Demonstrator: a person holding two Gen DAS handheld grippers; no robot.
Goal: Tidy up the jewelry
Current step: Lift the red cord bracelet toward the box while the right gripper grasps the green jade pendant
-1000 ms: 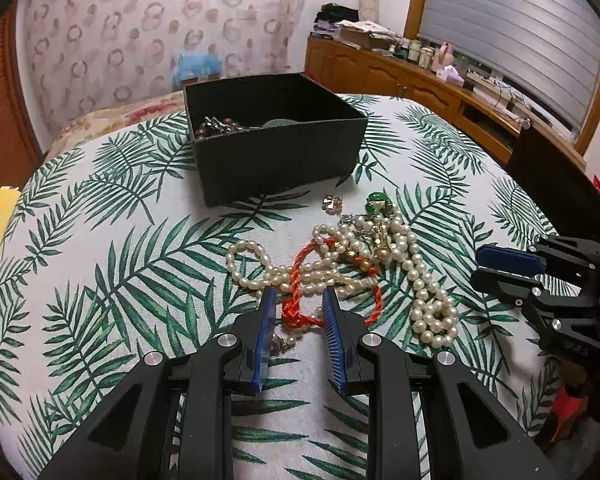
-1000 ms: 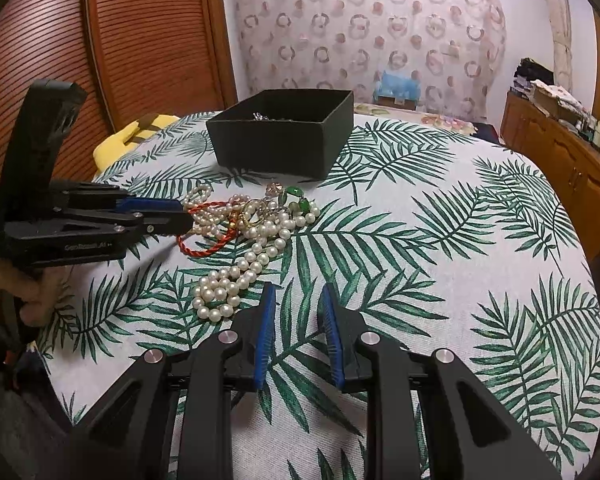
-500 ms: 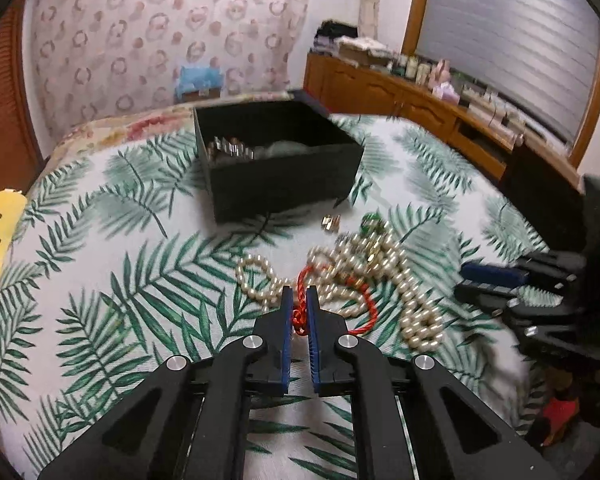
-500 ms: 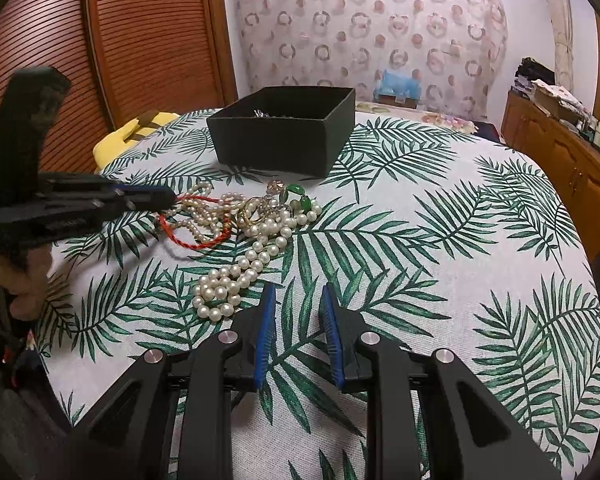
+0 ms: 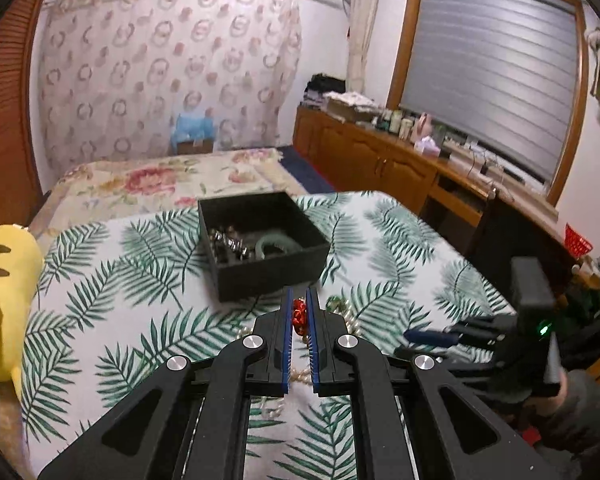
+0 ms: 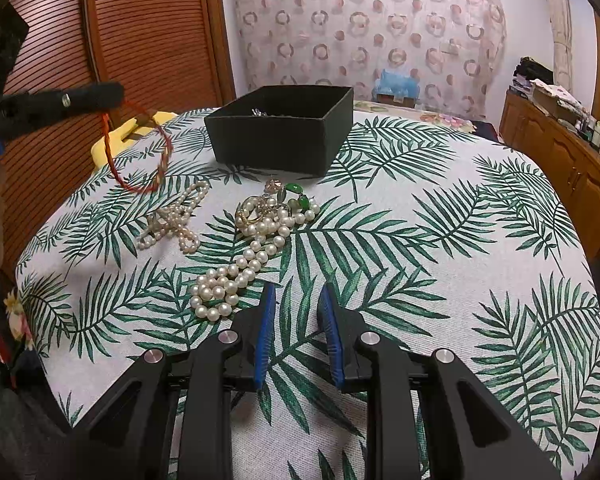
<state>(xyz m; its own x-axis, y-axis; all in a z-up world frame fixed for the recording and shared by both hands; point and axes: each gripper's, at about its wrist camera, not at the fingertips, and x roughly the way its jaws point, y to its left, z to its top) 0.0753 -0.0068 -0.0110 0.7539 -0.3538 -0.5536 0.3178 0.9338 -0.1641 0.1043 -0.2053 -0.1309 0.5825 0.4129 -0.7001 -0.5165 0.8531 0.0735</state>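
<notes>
My left gripper (image 5: 299, 300) is shut on a red cord bracelet (image 5: 299, 315) and holds it in the air above the table, short of the black box (image 5: 260, 236). In the right wrist view the bracelet (image 6: 140, 148) hangs as a loop from the left gripper (image 6: 116, 92). The box (image 6: 280, 132) holds a green bangle (image 5: 278, 244) and metal pieces. A long pearl necklace (image 6: 240, 264), a small pearl strand (image 6: 172, 224) and a gold and green tangle (image 6: 276, 204) lie on the leaf-print tablecloth. My right gripper (image 6: 296, 300) is open and empty just right of the long necklace's end.
A yellow plush toy (image 5: 0, 300) sits at the table's left edge. A bed (image 5: 172, 176) lies beyond the table, and wooden cabinets (image 5: 380, 156) run along the right wall. The round table's edge (image 6: 580, 264) curves on the right.
My left gripper shut on the red cord bracelet, then lifted it off the pile and toward the box. The pearl strands shifted slightly. My right gripper stayed put.
</notes>
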